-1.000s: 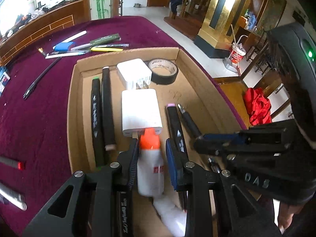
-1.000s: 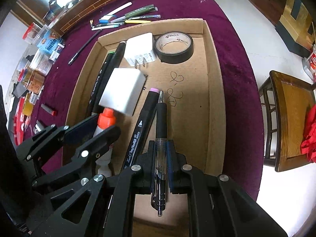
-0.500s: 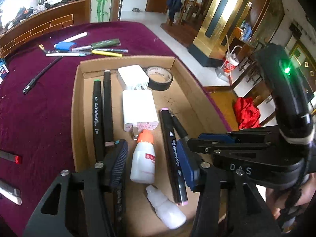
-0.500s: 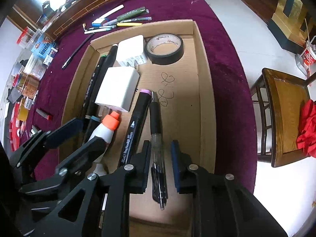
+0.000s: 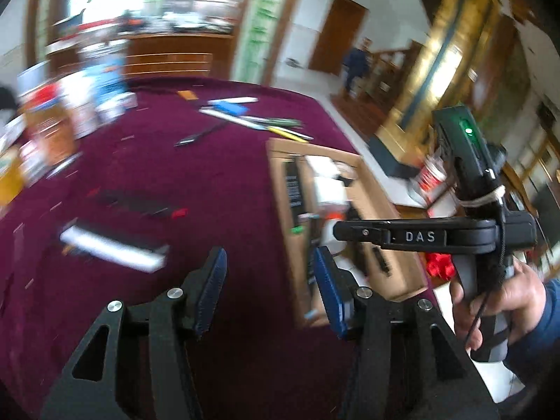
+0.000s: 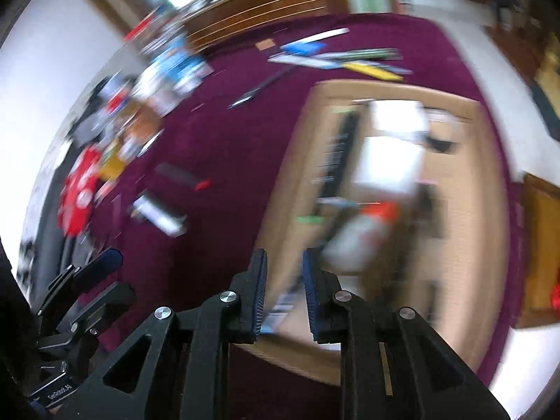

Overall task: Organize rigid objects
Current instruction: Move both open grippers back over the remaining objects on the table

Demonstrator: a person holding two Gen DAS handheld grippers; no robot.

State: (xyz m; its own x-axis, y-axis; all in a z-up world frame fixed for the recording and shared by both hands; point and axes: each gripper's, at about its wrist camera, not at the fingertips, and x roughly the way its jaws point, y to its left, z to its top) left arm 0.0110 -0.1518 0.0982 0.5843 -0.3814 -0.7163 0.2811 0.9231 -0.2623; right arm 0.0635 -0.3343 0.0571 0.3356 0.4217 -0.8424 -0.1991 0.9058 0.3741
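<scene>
the desk (image 5: 217, 182) is covered in a dark maroon cloth. a shallow cardboard box (image 5: 392, 210) sits on it toward the right edge. a loose bunch of pens (image 5: 266, 122) lies just past the box, a few markers (image 5: 115, 245) to its left, and blurry packages (image 5: 70, 112) crowd the far left side.

1. Left gripper (image 5: 267, 292) jaws apart, nothing between, over maroon tablecloth (image 5: 210, 182).
2. Cardboard tray (image 5: 381, 203) to the right, contents blurred; white bottle with orange cap (image 5: 330, 225) inside.
3. Right gripper (image 5: 341, 230) over tray, held by hand (image 5: 504, 301).
4. Pens (image 5: 273, 124) beyond tray.
</scene>
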